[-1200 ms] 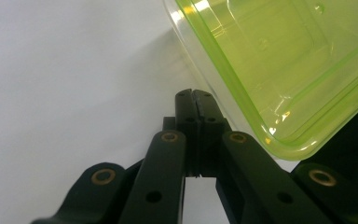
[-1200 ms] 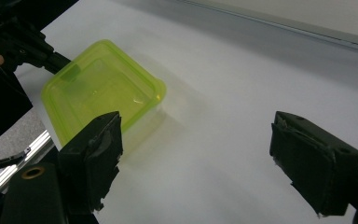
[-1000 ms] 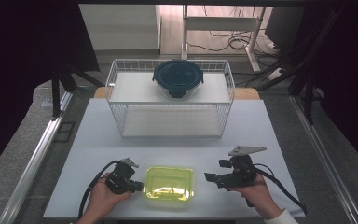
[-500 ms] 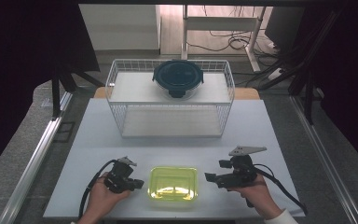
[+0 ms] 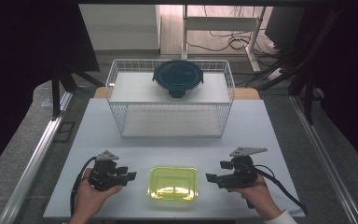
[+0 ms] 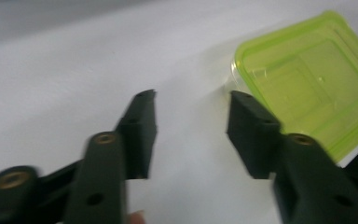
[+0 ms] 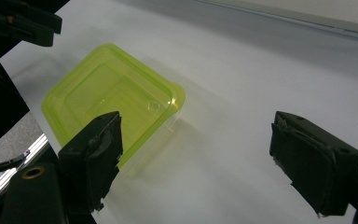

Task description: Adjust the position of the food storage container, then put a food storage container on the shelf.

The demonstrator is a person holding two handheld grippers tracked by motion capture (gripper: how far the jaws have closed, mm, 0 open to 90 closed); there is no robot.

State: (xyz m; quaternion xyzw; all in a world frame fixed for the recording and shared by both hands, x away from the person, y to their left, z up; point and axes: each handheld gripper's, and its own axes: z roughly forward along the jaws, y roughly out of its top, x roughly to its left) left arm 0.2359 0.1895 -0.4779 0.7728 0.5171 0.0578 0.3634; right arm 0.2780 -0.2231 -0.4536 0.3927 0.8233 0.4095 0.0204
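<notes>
White tabletop (image 5: pixel 279 135) carries a wire basket (image 5: pixel 170 105) at the far side with a dark round lidded container (image 5: pixel 177 78) on its upper shelf. The lime-green container (image 5: pixel 173 183) lies at the near edge between both grippers, touched by neither, so any lifting or placing appears not yet done. It is square, translucent, round-cornered. Left gripper (image 5: pixel 129 174): jaws just opened, nothing between them. Right gripper (image 5: pixel 210 178): jaws wide apart, empty.
</notes>
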